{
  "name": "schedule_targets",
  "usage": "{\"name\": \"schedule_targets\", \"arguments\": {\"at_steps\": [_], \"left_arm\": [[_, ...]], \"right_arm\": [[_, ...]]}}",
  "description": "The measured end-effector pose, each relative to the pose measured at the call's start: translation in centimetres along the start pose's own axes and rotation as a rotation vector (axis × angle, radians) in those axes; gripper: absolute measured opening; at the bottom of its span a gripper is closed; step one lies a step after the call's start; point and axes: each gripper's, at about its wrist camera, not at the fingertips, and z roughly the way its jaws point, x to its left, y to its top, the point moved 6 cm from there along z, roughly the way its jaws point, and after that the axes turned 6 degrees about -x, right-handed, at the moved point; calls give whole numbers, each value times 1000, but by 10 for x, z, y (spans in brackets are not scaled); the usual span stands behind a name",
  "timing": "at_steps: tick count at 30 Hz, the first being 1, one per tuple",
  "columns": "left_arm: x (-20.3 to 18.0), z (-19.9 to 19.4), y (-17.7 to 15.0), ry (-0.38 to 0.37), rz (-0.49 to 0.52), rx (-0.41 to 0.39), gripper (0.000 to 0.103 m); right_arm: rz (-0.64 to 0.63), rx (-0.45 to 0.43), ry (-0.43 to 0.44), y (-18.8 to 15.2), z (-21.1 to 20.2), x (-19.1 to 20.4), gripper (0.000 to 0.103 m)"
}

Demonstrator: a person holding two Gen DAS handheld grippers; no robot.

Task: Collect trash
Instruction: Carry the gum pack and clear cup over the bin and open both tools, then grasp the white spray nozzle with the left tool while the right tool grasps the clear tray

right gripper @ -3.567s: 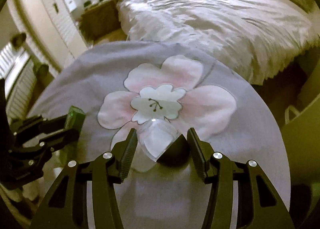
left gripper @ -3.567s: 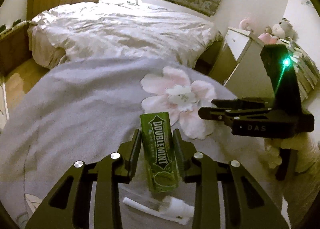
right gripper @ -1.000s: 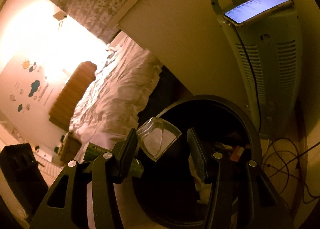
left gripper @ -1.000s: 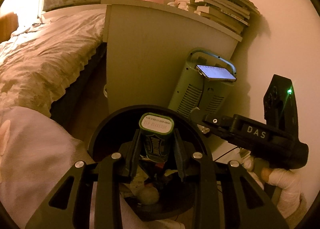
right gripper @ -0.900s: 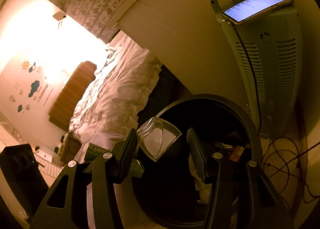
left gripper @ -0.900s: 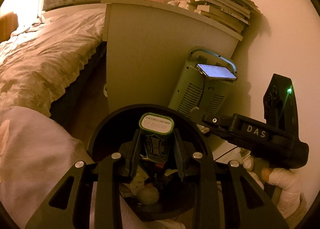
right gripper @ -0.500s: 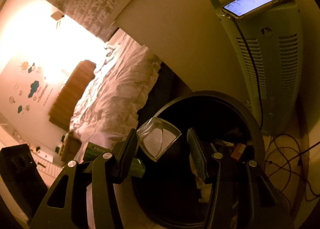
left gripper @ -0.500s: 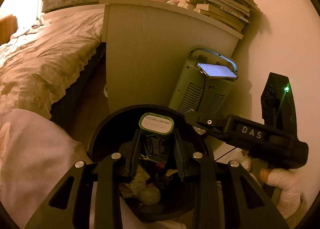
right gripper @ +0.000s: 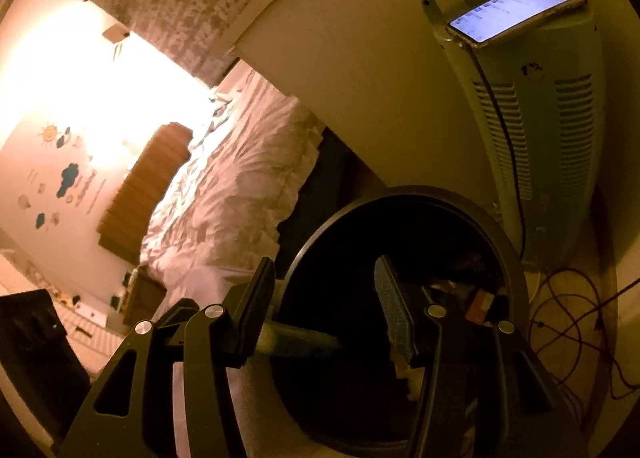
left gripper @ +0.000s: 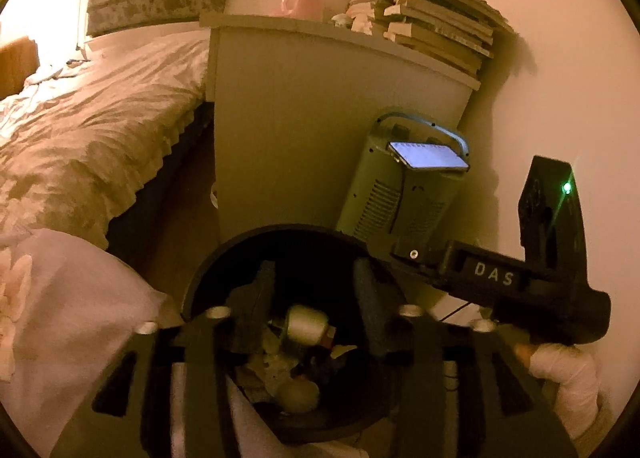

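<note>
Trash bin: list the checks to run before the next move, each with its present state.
1. Left gripper over the trash bin: ok.
2. Left jaws opening, nothing pressed between them: ok.
3. Green pack settled inside the bin: cannot tell, it is blurred at the mouth.
4. Right gripper over the bin, nothing seen in it: ok.
5. Phone on the heater apart from both grippers: ok.

A wooden floor (right gripper: pixel 600 226) is seen, and a round black bin (left gripper: pixel 208 270) is stood on it. A green heater (left gripper: pixel 400 194) is stood on the floor just beside the bin. Dark cables (right gripper: pixel 568 306) are spread over the floor near the heater. A pale cabinet (left gripper: pixel 304 118) is stood behind the bin, with books (left gripper: pixel 436 34) stacked on top.
</note>
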Motion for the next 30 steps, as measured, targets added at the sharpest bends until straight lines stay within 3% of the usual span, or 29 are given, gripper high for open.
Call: {"name": "schedule_targets", "arguments": {"at_steps": [2,12,24,30], "left_arm": [[-2,-7,3,2,5,-18,62],[3,-40,8,38,17,-76,81],[57,-97,-12,124,-58,-105,82],[109,-135,-34,203,-143,-100,82]], "right_arm": [[2,-5,1,0,-2,2,62],[-16,-11,22,-2,-14,22,68],[-176,61,98,-34,-9,92,68],[-364,144,176,-65,-1,146,68]]}}
